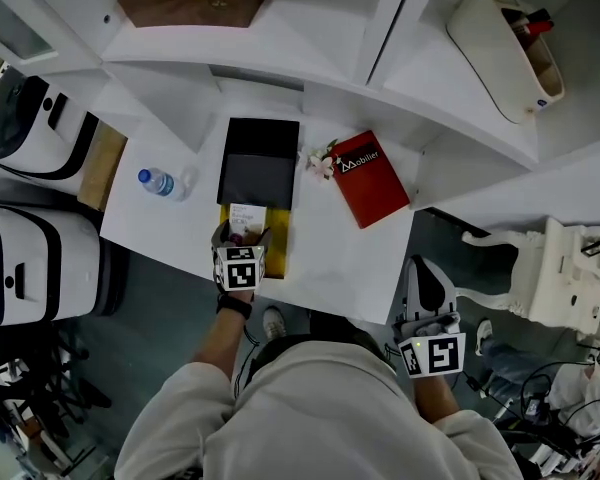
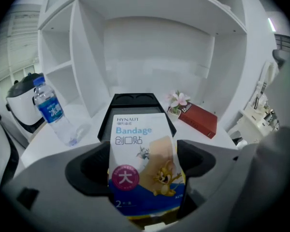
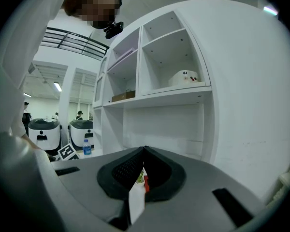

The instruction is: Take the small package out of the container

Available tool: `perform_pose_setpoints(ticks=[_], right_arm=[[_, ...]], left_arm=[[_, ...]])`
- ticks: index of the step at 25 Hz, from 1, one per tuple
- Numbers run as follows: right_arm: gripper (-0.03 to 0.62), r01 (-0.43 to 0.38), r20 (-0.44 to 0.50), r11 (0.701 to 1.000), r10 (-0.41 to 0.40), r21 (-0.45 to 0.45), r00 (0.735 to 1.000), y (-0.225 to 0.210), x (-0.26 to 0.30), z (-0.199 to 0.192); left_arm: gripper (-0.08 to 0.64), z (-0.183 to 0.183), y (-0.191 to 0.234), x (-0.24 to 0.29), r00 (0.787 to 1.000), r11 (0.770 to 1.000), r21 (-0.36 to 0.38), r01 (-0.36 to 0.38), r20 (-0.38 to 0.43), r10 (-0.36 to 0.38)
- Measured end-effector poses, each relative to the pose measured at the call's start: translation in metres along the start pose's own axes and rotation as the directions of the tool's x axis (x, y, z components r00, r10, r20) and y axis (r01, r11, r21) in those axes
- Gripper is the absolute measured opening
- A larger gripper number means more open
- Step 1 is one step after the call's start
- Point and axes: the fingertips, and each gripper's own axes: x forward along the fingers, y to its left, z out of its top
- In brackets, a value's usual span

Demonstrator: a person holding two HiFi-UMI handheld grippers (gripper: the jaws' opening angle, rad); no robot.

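A black container (image 1: 260,168) lies open on the white table (image 1: 350,258), its yellow inside (image 1: 279,243) towards me. My left gripper (image 1: 240,238) is over that near end, shut on the small package (image 1: 244,215). In the left gripper view the package (image 2: 140,144) is a white and blue bandage packet with a cartoon print, upright between the jaws of the left gripper (image 2: 145,168), and the container (image 2: 135,105) lies behind it. My right gripper (image 1: 427,298) hangs off the table's right side. The right gripper (image 3: 142,175) is shut on a thin white packet (image 3: 136,197), seen edge-on.
A water bottle (image 1: 162,182) lies at the table's left. A red book (image 1: 372,178) and a small flower (image 1: 322,160) sit right of the container. White shelving (image 1: 380,58) runs behind the table. White machines (image 1: 30,258) stand to the left.
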Motion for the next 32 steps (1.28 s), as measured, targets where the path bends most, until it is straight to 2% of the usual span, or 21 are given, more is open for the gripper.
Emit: perform_pose_setpoints(ticks=[8, 15, 23, 32], right_arm=[[0.025, -0.017, 0.036, 1.0, 0.017, -0.011, 0.999, 0.023, -0.004, 0.014], [0.025, -0.033, 0.067, 0.999, 0.035, -0.022, 0.997, 0.045, -0.005, 0.027], [0.025, -0.057, 0.096, 0.998, 0.061, -0.037, 0.994, 0.068, -0.007, 0.038], [0.025, -0.079, 0.119, 0.995, 0.085, -0.054, 0.989, 0.086, -0.009, 0.047]], left_arm=[[0.437, 0.046, -0.005, -0.047, 0.989, 0.999, 0.04, 0.025, 0.144, -0.03], [0.437, 0.083, -0.011, -0.096, 0.959, 0.996, 0.077, 0.045, 0.275, -0.064], [0.437, 0.118, -0.015, -0.156, 0.904, 0.991, 0.129, 0.038, 0.418, -0.089], [0.437, 0.149, -0.018, -0.224, 0.819, 0.986, 0.167, 0.012, 0.564, -0.105]])
